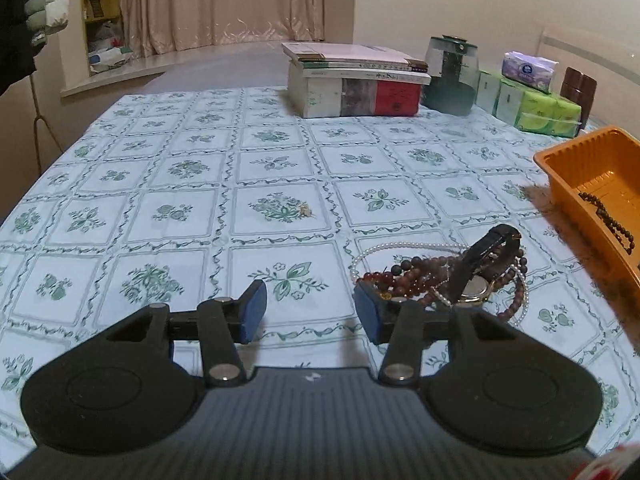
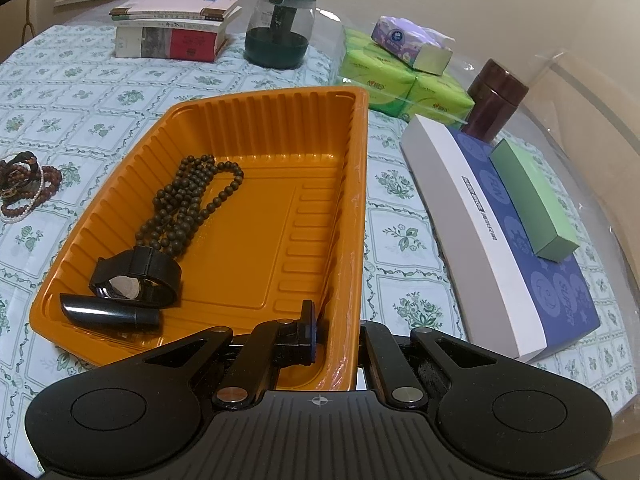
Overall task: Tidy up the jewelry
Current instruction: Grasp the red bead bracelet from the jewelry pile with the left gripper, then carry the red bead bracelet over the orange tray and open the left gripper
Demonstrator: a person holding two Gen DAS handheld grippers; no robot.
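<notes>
- Orange plastic is what your right gripper (image 2: 336,344) is clenched on: its fingers pinch the near right wall of the tray (image 2: 280,128), one blue pad inside the tray, the other finger outside the wall.
- In that tray you have a dark bead necklace (image 2: 192,204) along the left side, a black watch (image 2: 136,276) in front of it, and a small black tube (image 2: 108,314) lying nearest the front left corner.
- Your left gripper (image 1: 310,312) is released, its blue pads apart with only tablecloth (image 1: 180,184) between them.
- Just beside your left gripper's right pad lies the jewelry pile (image 1: 440,280): a white pearl strand (image 1: 404,246), reddish-brown bead bracelets (image 1: 404,278), and a gold-cased watch with a black strap (image 1: 478,290), all tangled together.
- From the left wrist view the pile sits left of the tray's corner, apart from it; whether the pad touches the nearest beads you cannot tell.
- Across the table stand a stack of books (image 1: 356,80), a dark green jar (image 1: 450,76), green tissue packs (image 2: 384,76), a brown canister (image 2: 494,98) and a blue-and-white box (image 2: 504,232).
</notes>
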